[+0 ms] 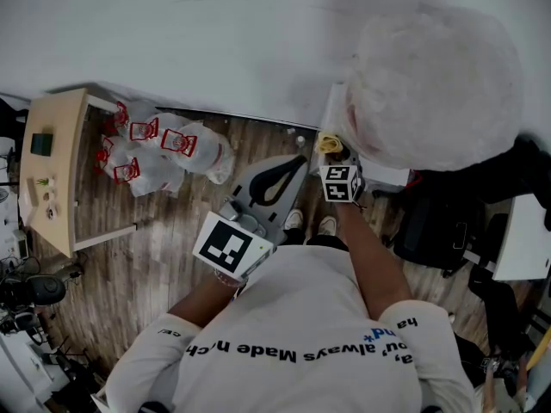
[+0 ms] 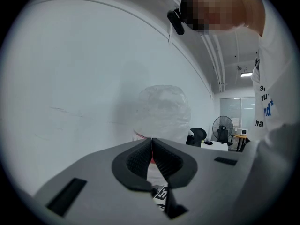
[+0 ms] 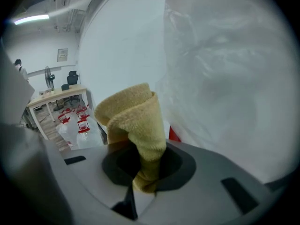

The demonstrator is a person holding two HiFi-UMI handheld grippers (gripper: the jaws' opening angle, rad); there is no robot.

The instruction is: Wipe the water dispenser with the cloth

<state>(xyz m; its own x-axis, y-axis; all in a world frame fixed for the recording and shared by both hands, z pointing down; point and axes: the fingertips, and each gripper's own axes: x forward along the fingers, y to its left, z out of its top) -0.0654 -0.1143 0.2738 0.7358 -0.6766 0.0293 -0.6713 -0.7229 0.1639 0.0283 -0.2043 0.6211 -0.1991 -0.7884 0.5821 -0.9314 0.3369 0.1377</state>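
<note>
The water dispenser (image 1: 379, 175) stands against the white wall, and its bottle (image 1: 430, 84) is wrapped in clear plastic. My right gripper (image 1: 332, 151) is shut on a folded yellow cloth (image 1: 330, 143) and holds it at the dispenser's left side, just below the bottle. In the right gripper view the cloth (image 3: 133, 114) sticks up out of the right gripper (image 3: 145, 161) next to the plastic wrap (image 3: 229, 78). My left gripper (image 1: 300, 162) hangs a little left of it, shut and holding nothing. In the left gripper view, its tips (image 2: 151, 140) meet and point at the bottle (image 2: 161, 111).
Several bagged empty water bottles with red handles (image 1: 155, 149) lie on the wooden floor to the left. A light wooden table (image 1: 52, 170) stands beyond them. A black chair (image 1: 448, 222) is right of the dispenser. A desk, chair (image 2: 198, 136) and fan (image 2: 224, 128) stand farther off.
</note>
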